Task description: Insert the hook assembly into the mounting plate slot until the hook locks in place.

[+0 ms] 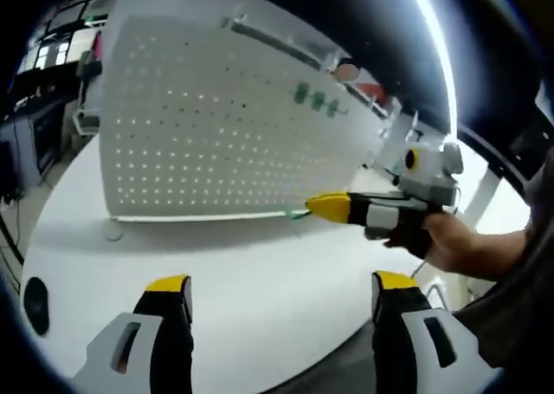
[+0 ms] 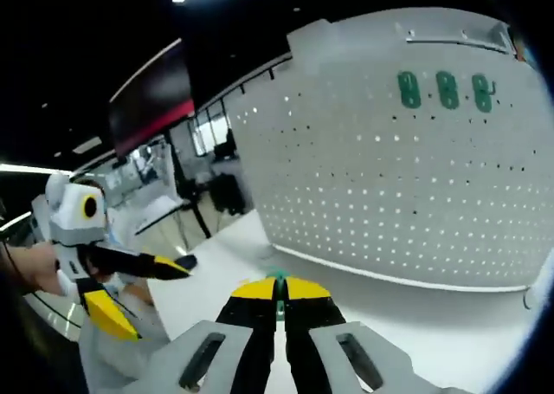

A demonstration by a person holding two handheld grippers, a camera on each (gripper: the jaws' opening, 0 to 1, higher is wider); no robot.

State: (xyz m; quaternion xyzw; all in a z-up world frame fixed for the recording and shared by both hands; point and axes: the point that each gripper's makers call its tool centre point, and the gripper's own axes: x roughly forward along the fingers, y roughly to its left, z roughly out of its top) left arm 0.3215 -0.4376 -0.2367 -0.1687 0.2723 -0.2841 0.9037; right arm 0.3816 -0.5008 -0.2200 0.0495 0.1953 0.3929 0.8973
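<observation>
A white pegboard mounting plate (image 1: 216, 125) (image 2: 389, 177) stands upright on the white table (image 1: 260, 273). Three green hooks (image 1: 317, 100) (image 2: 446, 91) hang near its top edge. My right gripper (image 2: 278, 288) is shut on a small green hook (image 2: 278, 279), whose tip pokes out between the yellow pads. In the left gripper view that right gripper (image 1: 327, 208) comes in from the right with the green hook (image 1: 297, 213) held at the plate's lower edge. My left gripper (image 1: 283, 283) stands open above the table, nothing between its fingers, and it also appears open in the right gripper view (image 2: 138, 288).
A person's hand (image 1: 459, 242) holds the right gripper. A metal bar (image 2: 454, 37) is fixed at the plate's top. The table's rounded edge (image 1: 363, 342) runs close below. Desks and monitors (image 1: 26, 143) stand in the dim room beyond.
</observation>
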